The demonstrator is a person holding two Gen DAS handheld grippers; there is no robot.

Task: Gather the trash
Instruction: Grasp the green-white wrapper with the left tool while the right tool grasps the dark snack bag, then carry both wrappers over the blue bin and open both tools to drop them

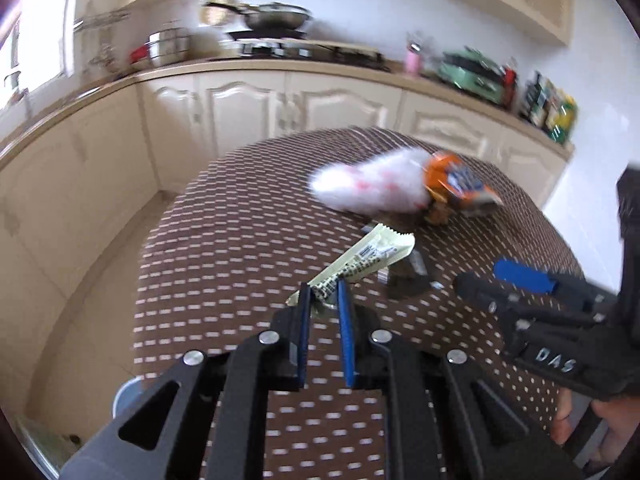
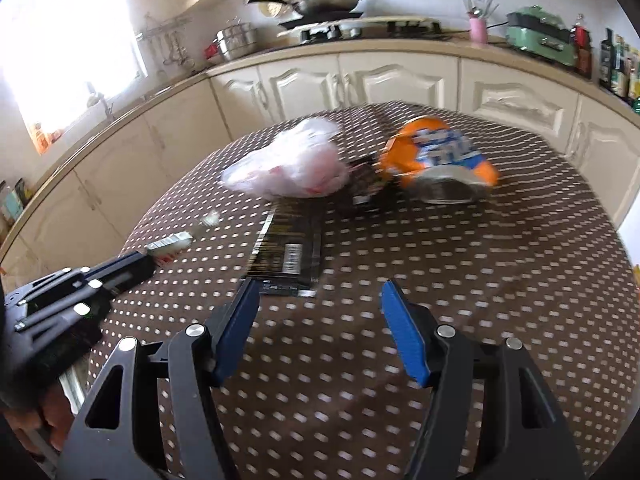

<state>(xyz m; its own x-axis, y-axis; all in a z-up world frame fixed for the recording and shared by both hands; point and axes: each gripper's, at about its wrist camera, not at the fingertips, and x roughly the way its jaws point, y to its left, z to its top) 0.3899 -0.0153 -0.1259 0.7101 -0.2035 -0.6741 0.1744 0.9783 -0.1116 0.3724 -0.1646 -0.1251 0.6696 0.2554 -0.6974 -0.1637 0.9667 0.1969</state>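
Observation:
My left gripper is shut on one end of a pale cream wrapper, which sticks out above the brown dotted tablecloth. From the right wrist view the left gripper comes in at the left with the cream wrapper in its tips. My right gripper hangs open over the cloth, just short of a flat black wrapper, with nothing between its fingers. Farther back lie a crumpled white plastic bag, a small dark wrapper and an orange snack bag.
Cream kitchen cabinets curve behind the table, with a stove and pans, a pink cup, a green appliance and bottles on the counter. A bright window is at the left. A hand holds the right gripper.

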